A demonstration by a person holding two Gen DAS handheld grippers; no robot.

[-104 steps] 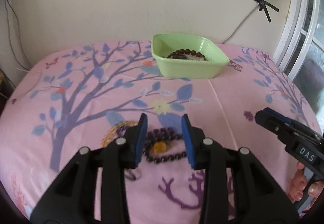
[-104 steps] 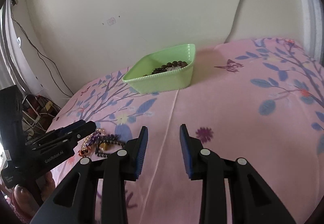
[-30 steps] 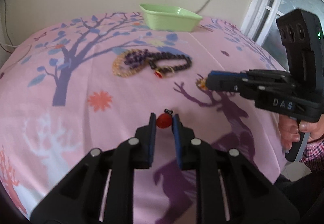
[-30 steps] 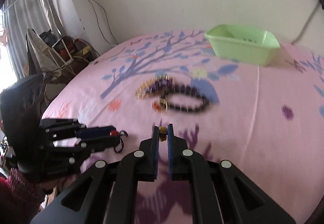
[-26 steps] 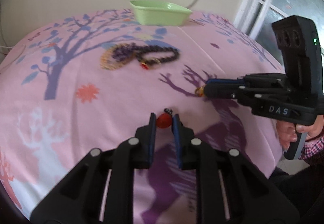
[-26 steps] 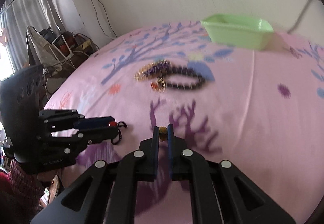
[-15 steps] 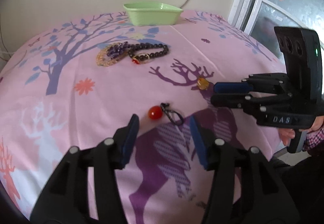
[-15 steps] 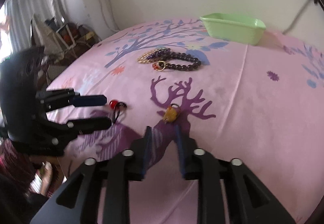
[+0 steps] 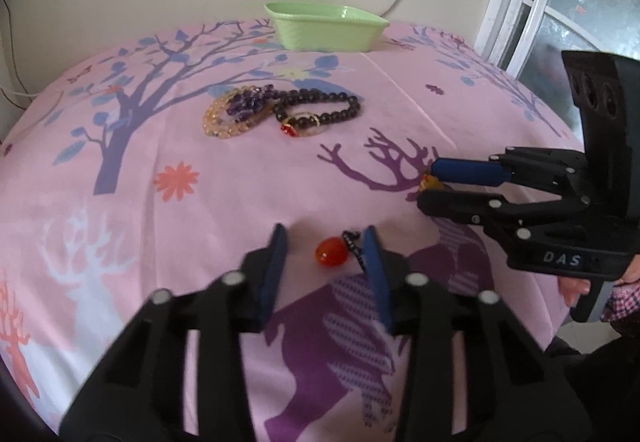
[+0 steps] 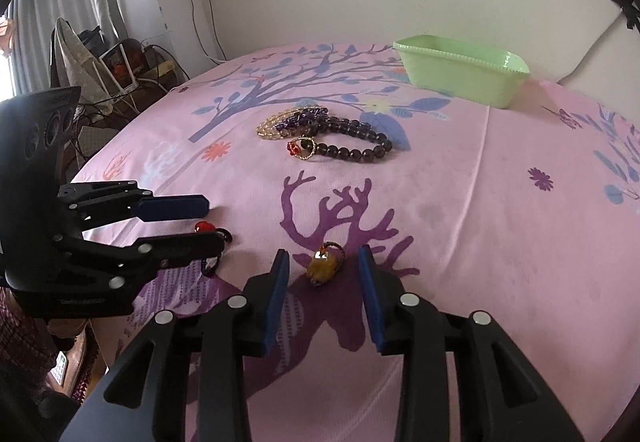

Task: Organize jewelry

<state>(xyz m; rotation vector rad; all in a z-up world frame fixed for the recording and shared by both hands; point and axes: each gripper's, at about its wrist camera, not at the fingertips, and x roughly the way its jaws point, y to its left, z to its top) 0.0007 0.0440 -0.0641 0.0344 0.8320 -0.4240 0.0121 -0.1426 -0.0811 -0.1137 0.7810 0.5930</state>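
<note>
Both released: left hand-held gripper straddles round red bead charm; right hand-held gripper straddles amber bead charm near pink printed table edge.

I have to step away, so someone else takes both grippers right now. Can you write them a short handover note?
Left gripper: open, fingers either side of the red bead charm lying on the pink cloth.
Right gripper: open, around the amber charm, also on the cloth.
Bracelet pile and gold ring sit mid-table; the green tray is at the far edge.
Done: both charms lie apart from the pile.
Left: sorting the pile.
</note>
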